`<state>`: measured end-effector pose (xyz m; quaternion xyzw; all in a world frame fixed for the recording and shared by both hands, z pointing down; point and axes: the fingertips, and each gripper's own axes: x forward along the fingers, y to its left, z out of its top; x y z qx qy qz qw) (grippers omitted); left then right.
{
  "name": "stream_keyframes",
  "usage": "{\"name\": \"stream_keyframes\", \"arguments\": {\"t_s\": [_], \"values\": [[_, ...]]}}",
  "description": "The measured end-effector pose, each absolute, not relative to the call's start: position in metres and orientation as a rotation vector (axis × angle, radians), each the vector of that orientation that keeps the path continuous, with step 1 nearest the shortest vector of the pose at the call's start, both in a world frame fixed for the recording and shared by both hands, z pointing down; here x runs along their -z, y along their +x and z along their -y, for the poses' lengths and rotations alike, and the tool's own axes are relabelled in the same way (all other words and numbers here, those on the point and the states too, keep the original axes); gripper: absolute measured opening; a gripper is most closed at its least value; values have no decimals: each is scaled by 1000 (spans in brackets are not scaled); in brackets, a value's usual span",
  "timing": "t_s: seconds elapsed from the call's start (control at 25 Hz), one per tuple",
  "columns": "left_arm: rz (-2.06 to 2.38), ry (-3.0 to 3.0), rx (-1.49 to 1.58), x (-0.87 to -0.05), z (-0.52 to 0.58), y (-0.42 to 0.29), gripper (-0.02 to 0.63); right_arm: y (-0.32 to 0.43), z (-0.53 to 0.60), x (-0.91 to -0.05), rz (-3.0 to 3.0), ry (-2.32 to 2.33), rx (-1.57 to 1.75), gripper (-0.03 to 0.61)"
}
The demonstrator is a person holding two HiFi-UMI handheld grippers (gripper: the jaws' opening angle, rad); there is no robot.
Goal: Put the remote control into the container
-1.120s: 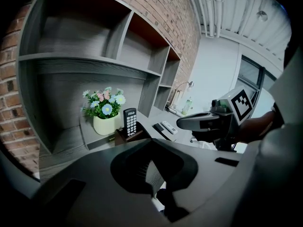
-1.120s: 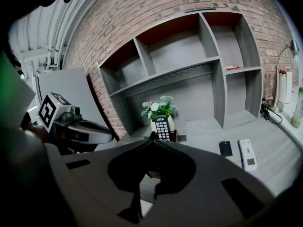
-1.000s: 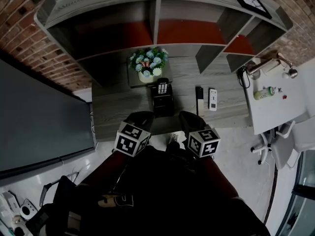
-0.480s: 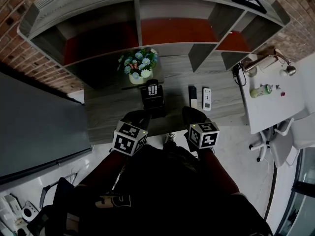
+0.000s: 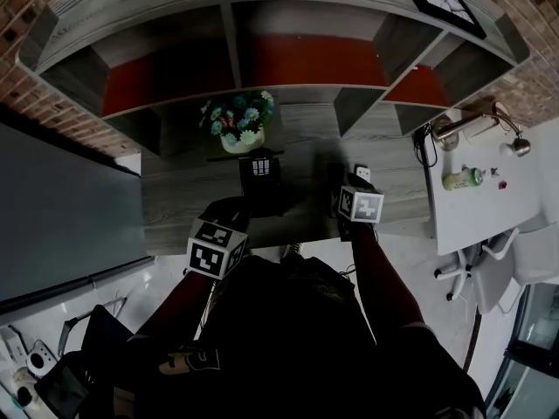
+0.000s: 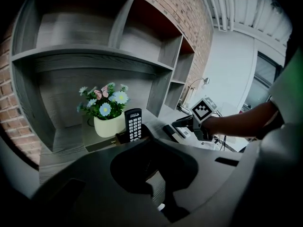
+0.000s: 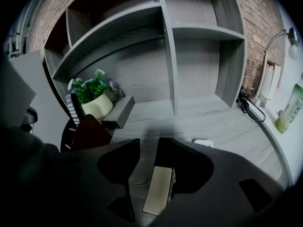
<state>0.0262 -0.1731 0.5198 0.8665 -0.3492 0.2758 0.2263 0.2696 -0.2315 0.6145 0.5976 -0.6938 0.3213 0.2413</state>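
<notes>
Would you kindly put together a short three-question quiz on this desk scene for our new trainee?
1. True or false: the container already holds a black remote.
2. What lies between the right gripper's jaws? A) a flower B) a pale remote C) nothing
3. Short answer: what stands just behind the container in the head view?
Key: 1 true. 2 B; the jaws have just been opening and stand apart around it, not pressing it. 3 the flower pot.
</notes>
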Motion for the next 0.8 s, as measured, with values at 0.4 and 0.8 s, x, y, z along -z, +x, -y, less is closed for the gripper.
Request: {"name": "stream_keyframes", "arguments": {"t_s": [0.4, 0.8], "values": [[1076, 2293, -753, -522, 181, 9, 8, 293, 258, -696, 1730, 1502, -1006, 222], [1110, 2254, -702, -521, 184, -2, 8, 295, 257, -716, 1655, 1469, -1103, 221]]}}
